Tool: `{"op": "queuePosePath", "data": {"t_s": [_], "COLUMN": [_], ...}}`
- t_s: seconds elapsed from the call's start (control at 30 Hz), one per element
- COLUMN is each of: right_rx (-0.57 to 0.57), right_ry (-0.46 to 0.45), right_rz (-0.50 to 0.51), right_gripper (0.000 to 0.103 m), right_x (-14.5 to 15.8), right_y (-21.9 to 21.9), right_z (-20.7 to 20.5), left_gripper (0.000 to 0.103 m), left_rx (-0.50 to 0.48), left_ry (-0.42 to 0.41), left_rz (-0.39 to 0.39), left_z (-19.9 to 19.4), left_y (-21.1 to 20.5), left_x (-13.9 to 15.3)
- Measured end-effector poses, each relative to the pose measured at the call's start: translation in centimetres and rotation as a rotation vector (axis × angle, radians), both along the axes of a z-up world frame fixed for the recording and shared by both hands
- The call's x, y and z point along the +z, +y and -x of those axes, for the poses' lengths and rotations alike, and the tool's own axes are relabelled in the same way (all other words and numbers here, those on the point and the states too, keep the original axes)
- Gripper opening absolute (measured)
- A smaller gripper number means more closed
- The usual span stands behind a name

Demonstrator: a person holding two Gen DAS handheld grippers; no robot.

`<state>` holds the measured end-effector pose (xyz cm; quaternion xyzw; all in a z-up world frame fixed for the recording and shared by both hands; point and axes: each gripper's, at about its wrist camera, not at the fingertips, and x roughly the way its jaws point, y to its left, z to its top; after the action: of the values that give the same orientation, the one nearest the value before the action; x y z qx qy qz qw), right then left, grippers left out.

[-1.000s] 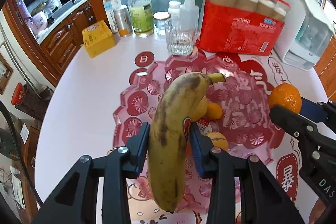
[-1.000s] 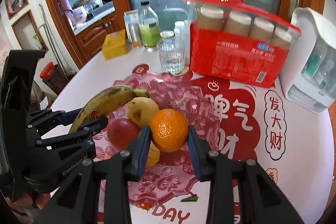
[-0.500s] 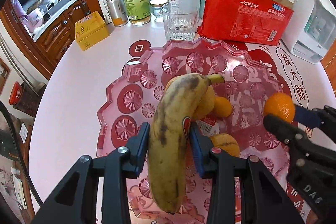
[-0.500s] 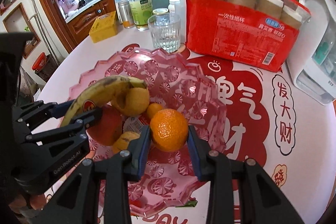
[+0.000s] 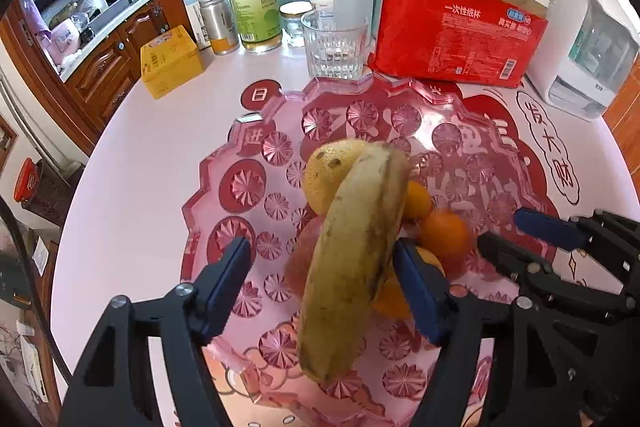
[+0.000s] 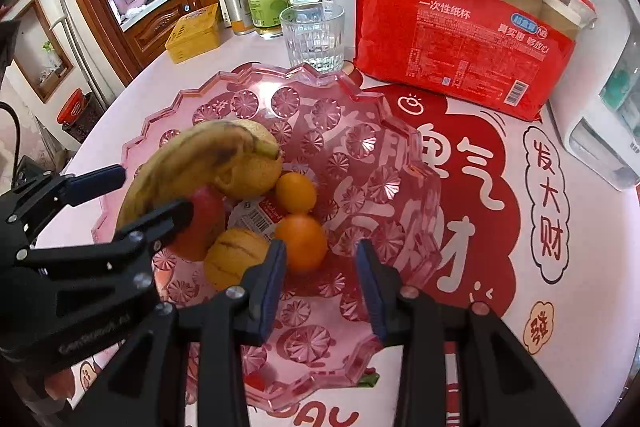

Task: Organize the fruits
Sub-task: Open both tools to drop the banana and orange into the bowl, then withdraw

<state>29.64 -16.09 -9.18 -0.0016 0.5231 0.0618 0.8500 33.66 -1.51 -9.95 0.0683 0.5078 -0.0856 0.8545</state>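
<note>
The left tongs (image 5: 320, 287) are opening, the banana (image 5: 352, 259) lying loose between them on the fruit in the pink bowl (image 5: 224, 163). The right tongs (image 6: 322, 287) are opening too, the orange (image 6: 300, 241) seen at their eleven o'clock, unclamped.

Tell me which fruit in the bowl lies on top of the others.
The banana. It is the one long fruit, draped over the yellow pear and the red apple; the oranges sit lower in the pink bowl.

L tongs (image 5: 324, 291) opening, banana (image 5: 352, 267) freed | orange (image 6: 300, 243) dropped in bowl (image 6: 400, 187)
</note>
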Motion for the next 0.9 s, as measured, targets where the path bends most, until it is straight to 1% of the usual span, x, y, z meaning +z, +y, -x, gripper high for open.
{"op": "queuePosePath", "data": {"t_s": [0.03,0.1,0.17,0.3,0.43,0.6,0.7,0.9], "right_rx": [-0.001,-0.006,-0.009,-0.015,-0.016,-0.007,0.001,-0.002], "right_ry": [0.000,0.006,0.009,0.007,0.001,-0.019,-0.035,-0.056], "right_rz": [0.002,-0.006,-0.018,-0.017,-0.031,-0.031,-0.028,-0.047], "right_gripper": [0.037,0.038,0.041,0.045,0.047,0.047,0.047,0.047], "right_x": [0.0,-0.1,-0.1,-0.1,0.2,1.1,1.7,3.1], "right_y": [-0.1,-0.4,-0.7,-1.1,-1.1,-0.9,-0.8,-1.1], "right_z": [0.1,0.3,0.6,1.2,1.7,2.6,3.3,4.8], "left_gripper": [0.082,0.086,0.089,0.095,0.096,0.097,0.098,0.098], "left_rx": [0.005,0.008,0.007,0.000,-0.004,-0.008,-0.009,0.002], "left_ry": [0.002,0.014,0.022,0.017,-0.006,-0.031,-0.045,-0.049], "left_rz": [0.003,0.018,0.025,0.014,0.002,0.016,0.009,0.029], "left_z": [0.1,0.4,0.8,1.8,2.6,3.8,4.7,6.7], "left_y": [0.1,0.4,0.4,0.4,0.4,0.7,1.0,1.9], "left_x": [0.0,-0.1,-0.1,0.1,0.9,2.4,3.1,4.1]}}
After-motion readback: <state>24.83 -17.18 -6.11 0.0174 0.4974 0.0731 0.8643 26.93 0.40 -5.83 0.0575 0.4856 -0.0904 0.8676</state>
